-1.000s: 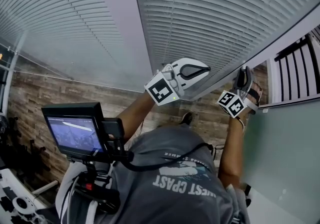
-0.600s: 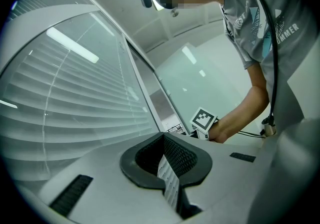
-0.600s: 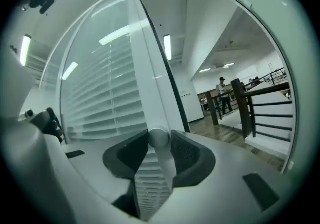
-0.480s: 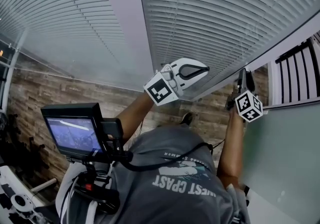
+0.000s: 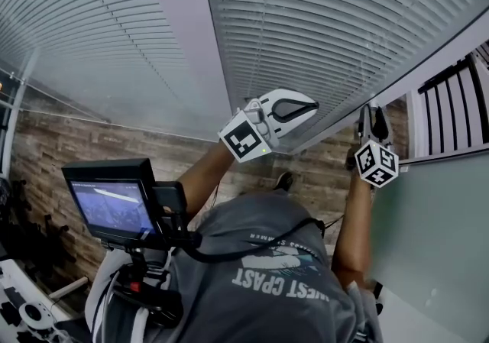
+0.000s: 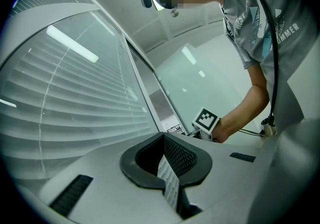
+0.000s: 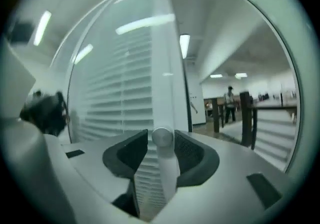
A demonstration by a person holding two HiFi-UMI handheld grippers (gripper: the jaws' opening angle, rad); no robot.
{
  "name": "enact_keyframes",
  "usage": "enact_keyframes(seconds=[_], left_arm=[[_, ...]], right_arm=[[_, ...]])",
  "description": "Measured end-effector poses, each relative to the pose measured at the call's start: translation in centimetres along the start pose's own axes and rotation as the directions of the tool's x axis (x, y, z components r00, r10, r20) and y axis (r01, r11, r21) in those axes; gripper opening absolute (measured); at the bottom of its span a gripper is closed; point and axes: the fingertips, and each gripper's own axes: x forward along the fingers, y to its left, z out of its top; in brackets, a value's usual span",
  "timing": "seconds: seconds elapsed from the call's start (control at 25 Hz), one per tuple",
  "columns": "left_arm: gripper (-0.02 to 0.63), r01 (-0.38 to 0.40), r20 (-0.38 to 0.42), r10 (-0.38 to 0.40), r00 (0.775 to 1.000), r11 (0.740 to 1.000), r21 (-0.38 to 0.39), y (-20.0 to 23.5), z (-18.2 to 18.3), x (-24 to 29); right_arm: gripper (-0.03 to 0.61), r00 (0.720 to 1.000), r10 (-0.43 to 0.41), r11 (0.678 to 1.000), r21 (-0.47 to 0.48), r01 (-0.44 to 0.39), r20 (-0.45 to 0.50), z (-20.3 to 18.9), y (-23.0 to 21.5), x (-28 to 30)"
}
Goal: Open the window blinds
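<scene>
White slatted blinds hang shut across the window; they also fill the left of the left gripper view and the right gripper view. My right gripper is raised to the blinds' right edge. The white tilt wand stands between its jaws, which have just been opening. A gap shows beside the wand on the left. My left gripper is held up before the blinds, jaws together, with nothing seen in them.
A pale window post separates two blind panels. A black slatted rail stands at the right beside a glass wall. A monitor on a rig sits at the person's left side. Distant tables and a person show far off.
The right gripper has rolled, so its marker cube now faces the camera, and it sits slightly further right. The left gripper has stayed where it was.
</scene>
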Motion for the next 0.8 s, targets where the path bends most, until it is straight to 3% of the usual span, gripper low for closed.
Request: enact_keyframes(seconds=[0.04, 0.08, 0.16, 0.2, 0.24, 0.28, 0.32, 0.36, 0.4, 0.44, 0.48, 0.52, 0.56, 0.6, 0.64, 0.68, 0.72, 0.8], left_arm=[[0.003, -0.002, -0.001, 0.002, 1.0, 1.0, -0.002, 0.1, 0.0, 0.0], [0.003, -0.003, -0.004, 0.003, 1.0, 1.0, -0.003, 0.1, -0.1, -0.1], [0.003, -0.004, -0.008, 0.004, 1.0, 1.0, -0.004, 0.1, -0.2, -0.2], [0.003, -0.004, -0.008, 0.004, 1.0, 1.0, -0.004, 0.0, -0.3, -0.2], [0.003, -0.004, -0.007, 0.004, 1.0, 1.0, -0.005, 0.0, -0.3, -0.2], [0.003, -0.003, -0.005, 0.003, 1.0, 1.0, -0.005, 0.0, -0.3, -0.2], [0.003, -0.001, -0.004, 0.001, 1.0, 1.0, -0.005, -0.1, -0.3, -0.2], [0.003, 0.001, -0.004, -0.001, 1.0, 1.0, -0.004, -0.1, -0.3, -0.2], [0.003, 0.003, -0.004, -0.003, 1.0, 1.0, -0.004, -0.2, -0.2, -0.1], [0.003, 0.003, -0.003, -0.003, 1.0, 1.0, -0.003, -0.1, -0.2, -0.1], [0.003, 0.004, -0.002, -0.004, 1.0, 1.0, -0.003, -0.1, -0.2, -0.1], [0.003, 0.004, -0.001, -0.004, 1.0, 1.0, -0.004, -0.1, -0.2, -0.1], [0.003, 0.005, 0.001, -0.005, 1.0, 1.0, -0.003, -0.2, -0.2, 0.0], [0.003, 0.006, 0.002, -0.006, 1.0, 1.0, -0.001, -0.2, -0.2, 0.0], [0.003, 0.006, 0.003, -0.006, 1.0, 1.0, 0.002, -0.2, -0.1, -0.1], [0.003, 0.005, 0.004, -0.005, 1.0, 1.0, 0.004, -0.1, -0.2, -0.1], [0.003, 0.004, 0.003, -0.004, 1.0, 1.0, 0.004, -0.1, -0.2, -0.1], [0.003, 0.002, -0.001, -0.002, 1.0, 1.0, 0.001, 0.0, -0.3, -0.3]], right_arm=[[0.126, 1.0, 0.009, 0.99, 0.139, -0.013, 0.024, 0.1, -0.5, -0.1], [0.126, 0.999, 0.012, 0.977, 0.212, -0.02, 0.039, 0.1, -0.8, -0.1], [0.123, 0.999, 0.022, 0.965, 0.259, -0.034, 0.05, 0.2, -1.1, 0.0], [0.121, 0.999, 0.018, 0.977, 0.211, -0.026, 0.04, 0.1, -1.0, 0.0], [0.121, 1.0, -0.007, 0.999, 0.049, 0.006, 0.009, -0.1, -0.9, 0.0], [0.12, 0.997, -0.065, 0.969, -0.243, 0.054, -0.037, -0.4, -0.6, 0.1], [0.12, 0.986, -0.151, 0.813, -0.576, 0.085, -0.068, -0.8, -0.2, 0.2], [0.12, 0.969, -0.237, 0.563, -0.823, 0.082, -0.066, -1.1, 0.2, 0.3], [0.12, 0.956, -0.291, 0.348, -0.935, 0.06, -0.047, -1.3, 0.5, 0.5], [0.12, 0.952, -0.305, 0.267, -0.963, 0.047, -0.038, -1.2, 0.8, 0.5], [0.12, 0.956, -0.288, 0.305, -0.951, 0.047, -0.045, -1.0, 1.0, 0.6], [0.12, 0.965, -0.253, 0.416, -0.908, 0.05, -0.062, -1.0, 1.0, 0.5], [0.121, 0.977, -0.199, 0.574, -0.818, 0.05, -0.079, -0.9, 1.1, 0.4], [0.122, 0.988, -0.132, 0.748, -0.663, 0.046, -0.08, -0.8, 1.0, 0.2], [0.124, 0.996, -0.07, 0.889, -0.456, 0.037, -0.056, -0.4, 0.8, 0.0], [0.124, 0.999, -0.031, 0.97, -0.242, 0.025, -0.02, 0.0, 0.3, -0.2], [0.124, 1.0, -0.012, 0.998, -0.061, 0.013, 0.008, 0.2, -0.2, -0.3], [0.123, 1.0, 0.006, 0.991, 0.132, -0.008, 0.018, 0.0, -1.0, -0.1]])
